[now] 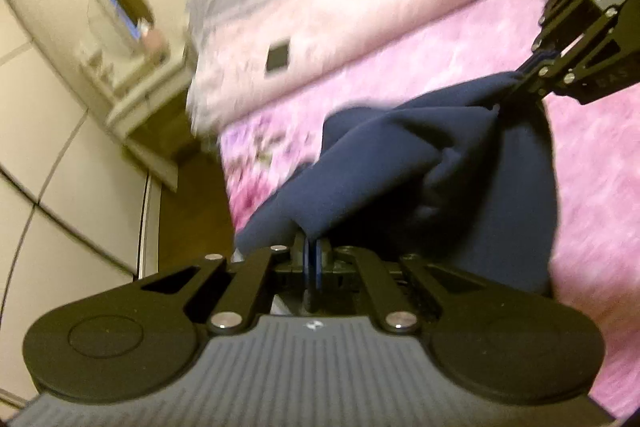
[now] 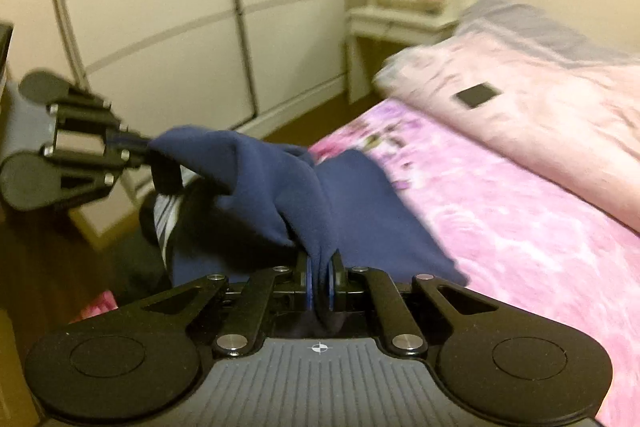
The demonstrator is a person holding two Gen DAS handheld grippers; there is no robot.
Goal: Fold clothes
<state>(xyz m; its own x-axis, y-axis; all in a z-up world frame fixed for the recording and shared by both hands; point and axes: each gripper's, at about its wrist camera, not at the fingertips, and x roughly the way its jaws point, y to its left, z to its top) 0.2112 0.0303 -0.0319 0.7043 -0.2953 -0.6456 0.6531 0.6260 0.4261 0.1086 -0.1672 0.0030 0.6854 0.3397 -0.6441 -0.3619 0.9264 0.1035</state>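
Navy garment (image 1: 420, 163) stretched between left tool (image 1: 314, 259) and right tool (image 2: 320, 275), both clenched on it.

The left gripper (image 1: 314, 259) is built of black linkage arms joined by silver screws, with blue pads (image 1: 314, 263) and a grey ribbed housing along the bottom of the frame. The right gripper (image 2: 320, 279) is made alike, with a crosshair mark printed at lower centre.
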